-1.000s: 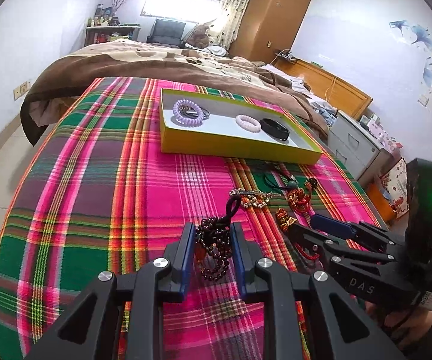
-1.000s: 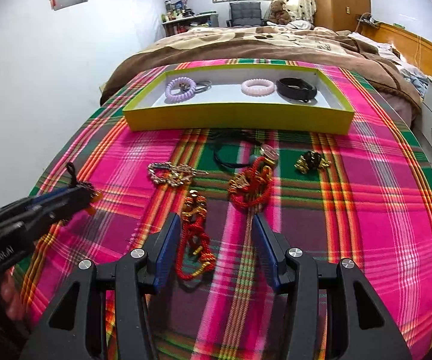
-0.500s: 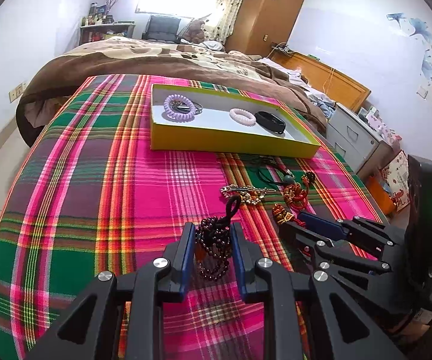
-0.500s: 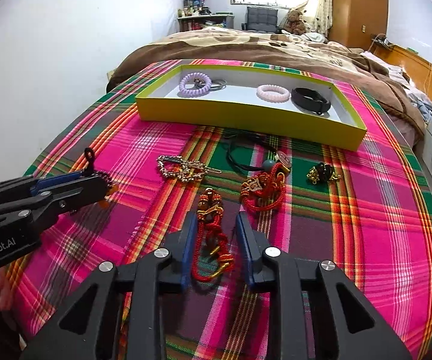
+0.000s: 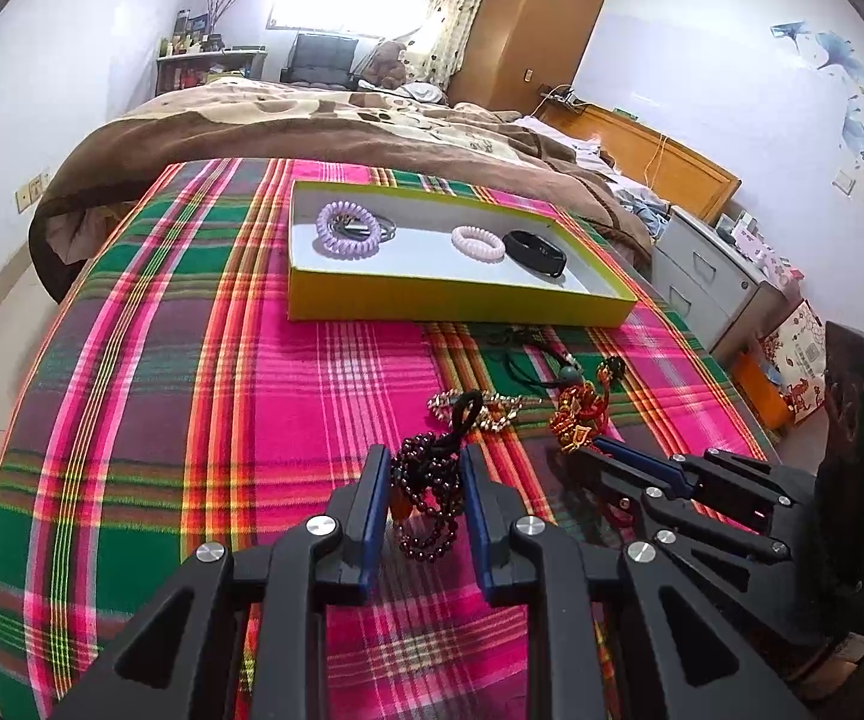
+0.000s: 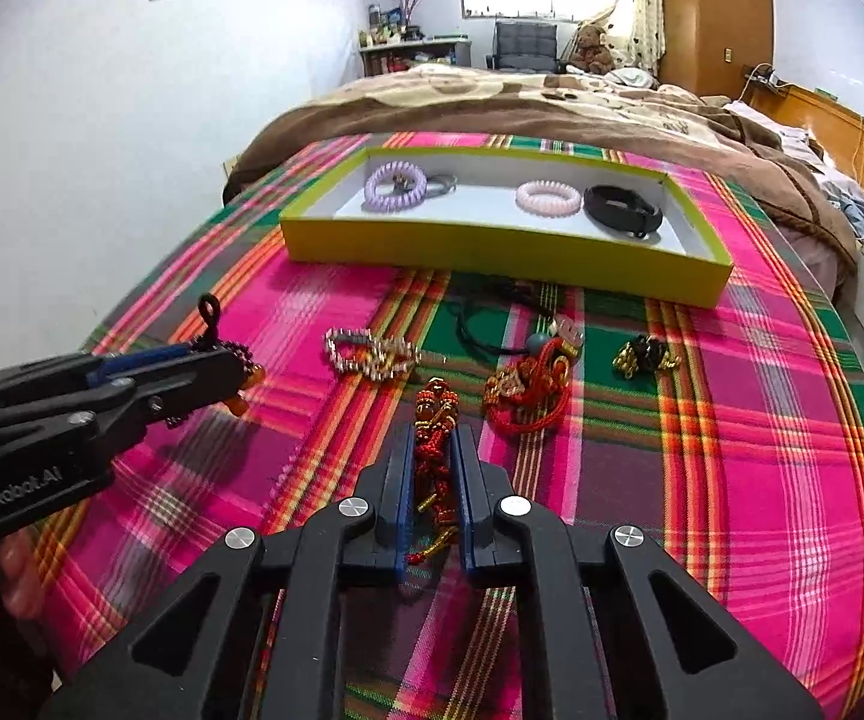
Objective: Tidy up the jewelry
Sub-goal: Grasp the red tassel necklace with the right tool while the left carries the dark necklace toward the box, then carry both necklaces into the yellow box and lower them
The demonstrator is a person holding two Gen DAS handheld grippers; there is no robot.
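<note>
My left gripper (image 5: 423, 468) is shut on a dark beaded bracelet (image 5: 426, 498) with a black loop, held above the plaid cloth; it also shows in the right wrist view (image 6: 234, 360). My right gripper (image 6: 435, 450) is shut on a red and gold knotted cord (image 6: 435, 450); it also shows in the left wrist view (image 5: 597, 450). A yellow tray (image 6: 492, 249) farther back holds a purple coil band (image 6: 395, 186), a pink coil band (image 6: 547, 198) and a black band (image 6: 623, 210).
On the plaid cloth (image 6: 762, 450) lie a gold chain (image 6: 372, 354), a black cord necklace (image 6: 492, 324), a red knotted charm (image 6: 528, 387) and a small gold-black piece (image 6: 642, 357). A brown blanket (image 6: 522, 102) lies behind the tray. Drawers (image 5: 714, 282) stand at the right.
My right gripper has closed on the red and gold cord and lifted it. My left gripper has risen a little with the beaded bracelet.
</note>
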